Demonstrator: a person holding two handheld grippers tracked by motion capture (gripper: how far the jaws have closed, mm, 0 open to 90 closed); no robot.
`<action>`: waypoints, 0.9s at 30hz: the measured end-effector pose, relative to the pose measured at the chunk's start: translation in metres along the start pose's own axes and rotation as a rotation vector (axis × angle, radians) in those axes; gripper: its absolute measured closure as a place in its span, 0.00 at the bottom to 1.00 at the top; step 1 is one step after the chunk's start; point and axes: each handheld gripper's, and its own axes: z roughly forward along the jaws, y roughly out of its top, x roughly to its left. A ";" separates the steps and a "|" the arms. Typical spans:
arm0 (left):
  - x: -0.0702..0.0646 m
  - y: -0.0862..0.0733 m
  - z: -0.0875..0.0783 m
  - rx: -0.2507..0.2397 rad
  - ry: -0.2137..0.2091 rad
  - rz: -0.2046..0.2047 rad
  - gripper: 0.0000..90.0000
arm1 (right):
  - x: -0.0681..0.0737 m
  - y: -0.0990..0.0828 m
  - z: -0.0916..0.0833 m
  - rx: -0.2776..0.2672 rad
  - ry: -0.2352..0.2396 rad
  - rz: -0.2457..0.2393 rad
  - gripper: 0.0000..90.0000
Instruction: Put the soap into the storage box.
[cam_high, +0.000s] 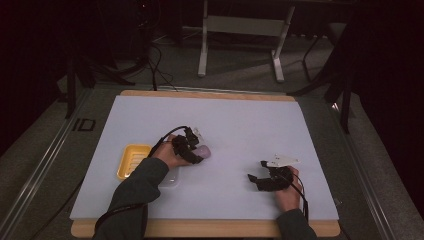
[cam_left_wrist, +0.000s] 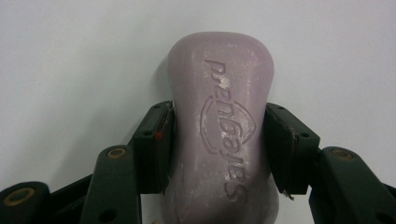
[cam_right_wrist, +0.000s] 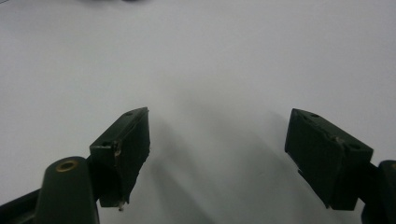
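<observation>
On the white table the yellow dish lies at nine o'clock of the soap bar; the bar, clamped by the left gripper, should be lifted level and carried there gently; the right gripper rests spread, grasping nothing.

Dim lab: covered test table, cables, bare metal frame.

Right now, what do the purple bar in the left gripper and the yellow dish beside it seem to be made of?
The purple bar looks like solid soap: matte, waxy, with a pressed-in logo and pale powdery scuffs. The left gripper is shut on its sides. The yellow dish seems to be moulded plastic, smooth with a ribbed floor, though the high view is too dim to be sure.
</observation>
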 end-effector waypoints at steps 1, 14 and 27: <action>-0.001 0.001 0.000 0.013 0.004 0.008 0.52 | 0.000 0.000 0.000 0.000 0.001 0.001 0.24; -0.005 0.015 0.001 0.126 0.035 0.028 0.53 | 0.000 0.000 0.000 0.002 0.002 -0.003 0.24; -0.007 0.017 0.001 0.137 0.044 0.026 0.54 | 0.000 0.000 0.000 -0.004 0.003 -0.003 0.24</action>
